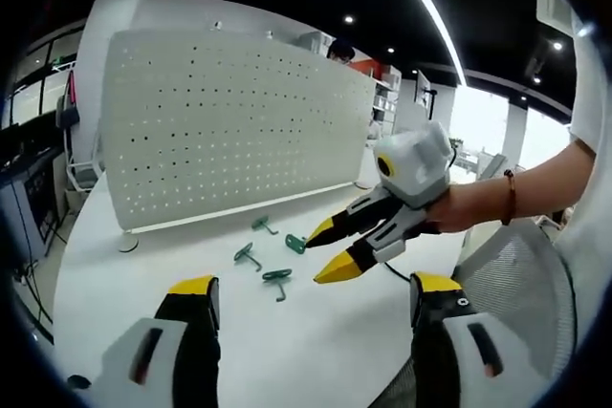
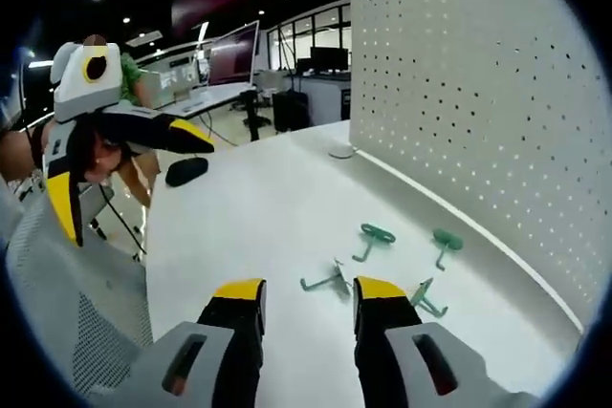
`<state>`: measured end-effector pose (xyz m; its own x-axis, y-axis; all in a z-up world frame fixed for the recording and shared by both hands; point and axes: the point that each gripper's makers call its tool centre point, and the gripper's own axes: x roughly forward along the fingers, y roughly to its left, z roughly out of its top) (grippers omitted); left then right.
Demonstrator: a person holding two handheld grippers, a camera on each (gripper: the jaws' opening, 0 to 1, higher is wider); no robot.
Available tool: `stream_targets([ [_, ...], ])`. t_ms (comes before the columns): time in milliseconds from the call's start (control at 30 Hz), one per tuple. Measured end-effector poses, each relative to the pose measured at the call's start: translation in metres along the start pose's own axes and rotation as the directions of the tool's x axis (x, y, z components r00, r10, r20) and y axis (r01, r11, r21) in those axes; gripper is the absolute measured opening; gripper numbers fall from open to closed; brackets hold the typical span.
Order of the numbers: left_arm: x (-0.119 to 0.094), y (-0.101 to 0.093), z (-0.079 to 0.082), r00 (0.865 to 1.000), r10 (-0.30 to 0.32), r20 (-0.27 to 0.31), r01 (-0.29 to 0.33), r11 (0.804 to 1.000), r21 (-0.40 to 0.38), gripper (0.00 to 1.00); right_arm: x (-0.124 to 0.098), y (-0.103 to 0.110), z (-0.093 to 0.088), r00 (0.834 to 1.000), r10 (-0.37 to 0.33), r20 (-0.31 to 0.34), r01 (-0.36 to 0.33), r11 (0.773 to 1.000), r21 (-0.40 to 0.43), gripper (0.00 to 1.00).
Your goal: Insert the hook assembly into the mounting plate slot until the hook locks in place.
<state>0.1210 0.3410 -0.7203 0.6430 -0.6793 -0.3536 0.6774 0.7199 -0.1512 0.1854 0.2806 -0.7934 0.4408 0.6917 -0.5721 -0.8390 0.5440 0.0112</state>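
Observation:
A white perforated mounting plate (image 1: 229, 131) (image 2: 497, 93) stands upright on the white table (image 1: 143, 303) (image 2: 249, 217). Several green hooks lie on the table in front of it (image 1: 247, 255) (image 2: 376, 236). In the left gripper view my left gripper (image 1: 316, 289) is open wide above bare table, with nothing between its jaws. The right gripper (image 1: 325, 253) reaches in from the right, held by a hand, its yellow tips close to one hook (image 1: 295, 244). My right gripper (image 2: 309, 291) is open, and a hook (image 2: 325, 281) lies just ahead between its tips. The left gripper (image 2: 140, 194) hangs at the left, open.
A mesh chair back (image 1: 535, 284) (image 2: 57, 284) stands at the table's near edge. A black mouse (image 2: 186, 171) lies on the far part of the table. The plate's round foot (image 1: 127, 243) (image 2: 341, 152) rests on the table. Desks with monitors (image 2: 229, 59) stand behind.

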Motion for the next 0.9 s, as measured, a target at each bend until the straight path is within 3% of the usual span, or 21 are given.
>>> stream_targets([
  [333,-0.001,0.000,0.000,1.000,0.007,-0.001,-0.007,1.000,-0.001,0.84,0.012,-0.011,-0.013,0.996,-0.013,-0.086,0.010,0.999,-0.038,0.29],
  [900,-0.003,0.001,-0.005,1.000,0.015,0.000,-0.015,1.000,-0.018,0.84,0.034,-0.019,-0.021,0.986,-0.011,-0.167,-0.001,0.997,-0.072,0.22],
])
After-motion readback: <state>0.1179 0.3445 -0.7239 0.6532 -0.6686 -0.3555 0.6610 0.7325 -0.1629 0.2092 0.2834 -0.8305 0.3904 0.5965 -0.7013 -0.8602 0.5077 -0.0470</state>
